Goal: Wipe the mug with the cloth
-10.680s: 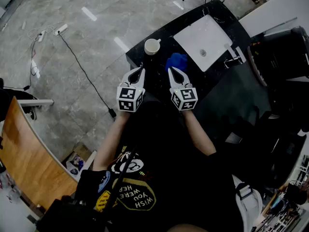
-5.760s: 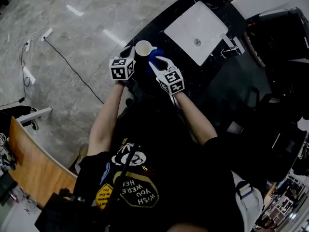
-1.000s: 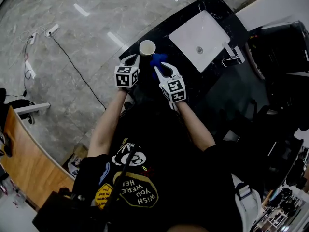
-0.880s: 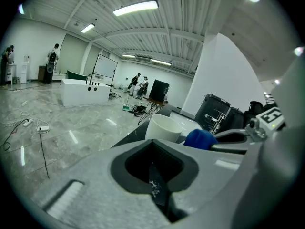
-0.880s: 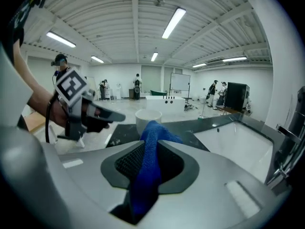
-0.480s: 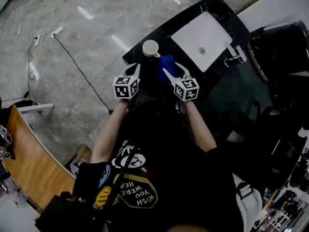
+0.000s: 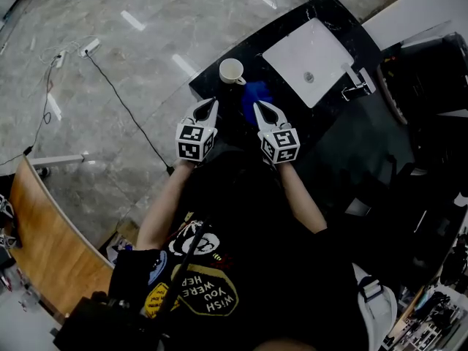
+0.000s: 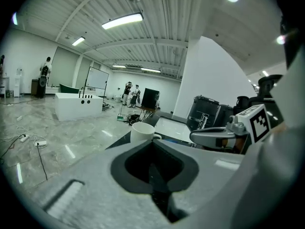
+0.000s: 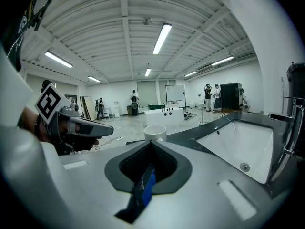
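Observation:
The white mug (image 7: 232, 71) stands upright near the left corner of the black counter (image 7: 289, 115); it also shows in the left gripper view (image 8: 143, 130) and the right gripper view (image 9: 155, 132). The blue cloth (image 7: 256, 93) lies bunched on the counter just right of the mug. My left gripper (image 7: 212, 102) hovers short of the mug, jaws shut and empty. My right gripper (image 7: 257, 106) hangs just short of the cloth. Its jaws have just been closing and are shut, with nothing held between the tips. A strip of blue cloth (image 9: 147, 190) shows through the slit behind them.
A white sink (image 7: 311, 50) is set into the counter at the right, with a chrome faucet (image 7: 356, 86) beside it. The counter's left edge drops to a grey marble floor (image 7: 110, 86) with a cable (image 7: 124, 101). Dark equipment stands at the far right.
Both grippers have drawn back from the mug and cloth toward the person and risen. The right jaws, open half a second ago, are now shut. The cloth stays on the counter.

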